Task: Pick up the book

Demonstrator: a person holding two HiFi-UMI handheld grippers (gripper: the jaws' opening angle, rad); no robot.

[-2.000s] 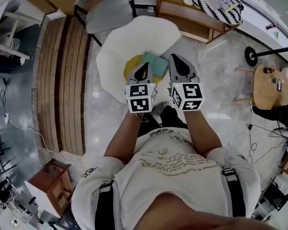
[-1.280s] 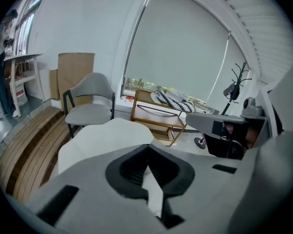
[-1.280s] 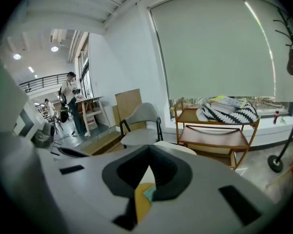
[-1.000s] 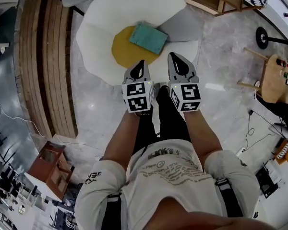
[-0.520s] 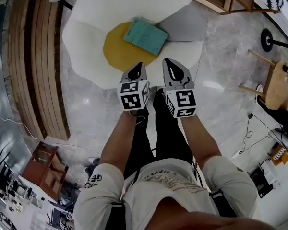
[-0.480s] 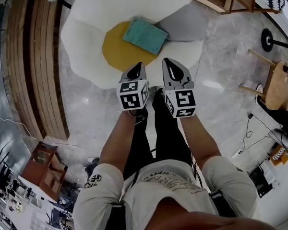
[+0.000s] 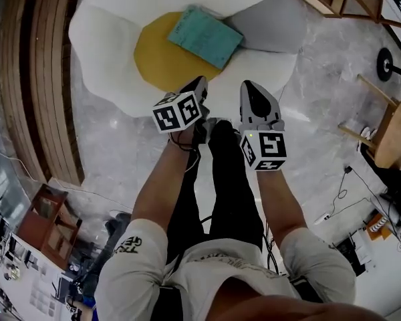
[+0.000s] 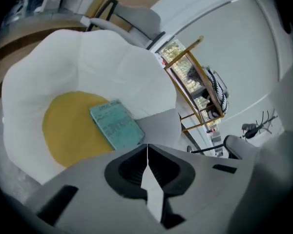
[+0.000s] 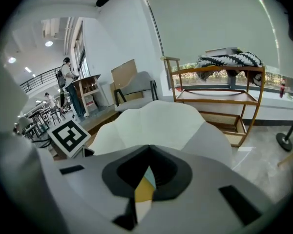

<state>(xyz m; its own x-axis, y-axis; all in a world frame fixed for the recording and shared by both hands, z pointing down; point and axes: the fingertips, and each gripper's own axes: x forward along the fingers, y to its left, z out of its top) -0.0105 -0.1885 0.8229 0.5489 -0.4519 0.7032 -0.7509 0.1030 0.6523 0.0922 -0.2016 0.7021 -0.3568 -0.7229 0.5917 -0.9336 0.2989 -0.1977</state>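
Observation:
A teal book [image 7: 206, 36] lies flat on the yellow middle [image 7: 162, 57] of a white petal-shaped floor cushion [image 7: 100, 39]. My left gripper [image 7: 200, 81] hovers over the cushion's near edge, just short of the book, rolled to one side with its jaws shut on nothing. In the left gripper view the book [image 8: 117, 126] lies just beyond the shut tips of the left gripper [image 8: 147, 146]. My right gripper [image 7: 249, 87] hangs beside it to the right, over the cushion's near right lobe. In its own view the right gripper [image 9: 149, 148] has its tips together and empty.
A grey petal [image 7: 267, 22] of the cushion lies right of the book. Wooden planks [image 7: 27, 79] run along the left. A wooden shelf rack [image 9: 219, 96], a grey chair [image 8: 136, 18], a lamp base [image 7: 385, 64] and a small wooden table [image 7: 395, 136] stand around. The person's legs [image 7: 220, 179] stand below the grippers.
Both grippers have sunk toward the cushion and the book looks closer. The left gripper has rolled, so its marker cube now sits tilted. Both stay shut.

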